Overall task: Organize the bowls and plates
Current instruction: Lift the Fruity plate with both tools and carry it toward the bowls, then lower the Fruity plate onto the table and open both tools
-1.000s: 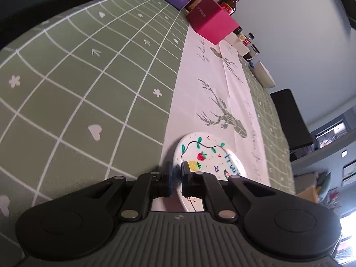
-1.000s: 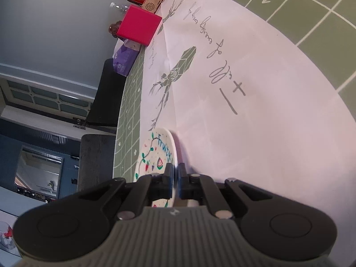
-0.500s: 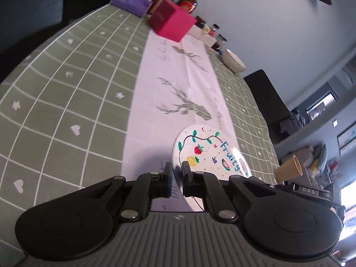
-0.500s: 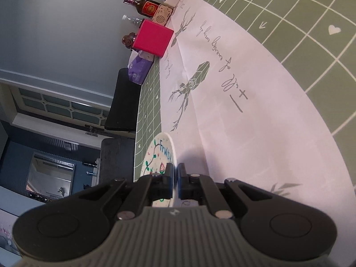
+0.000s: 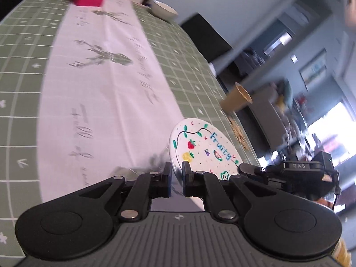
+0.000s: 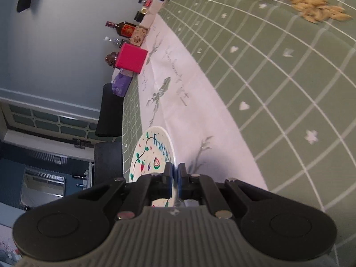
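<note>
Plate [image 5: 201,149]: one, white, painted with fruit and the word "Fruity", pinched at opposite rim edges by two grippers. Left gripper [image 5: 176,173] clamped narrowly on the near-left rim, rim edge wedged between the pads. Right gripper [image 6: 175,173] pressed almost fully together on the thin rim at the opposite side; also visible past the plate in the left wrist view [image 5: 251,168]. Held tilted above the white runner [image 5: 104,84], clear of it, painted face up and angled toward the left camera. Round, so no long axis; lettering running along the rim away from the left gripper. Beyond the plate, over the green checked tablecloth [image 6: 278,77]: one brown paper cup [image 5: 238,98], one pile of scattered crumbs [image 6: 316,11], one white bowl [image 5: 164,11] far off, one pink box [image 6: 131,59].
</note>
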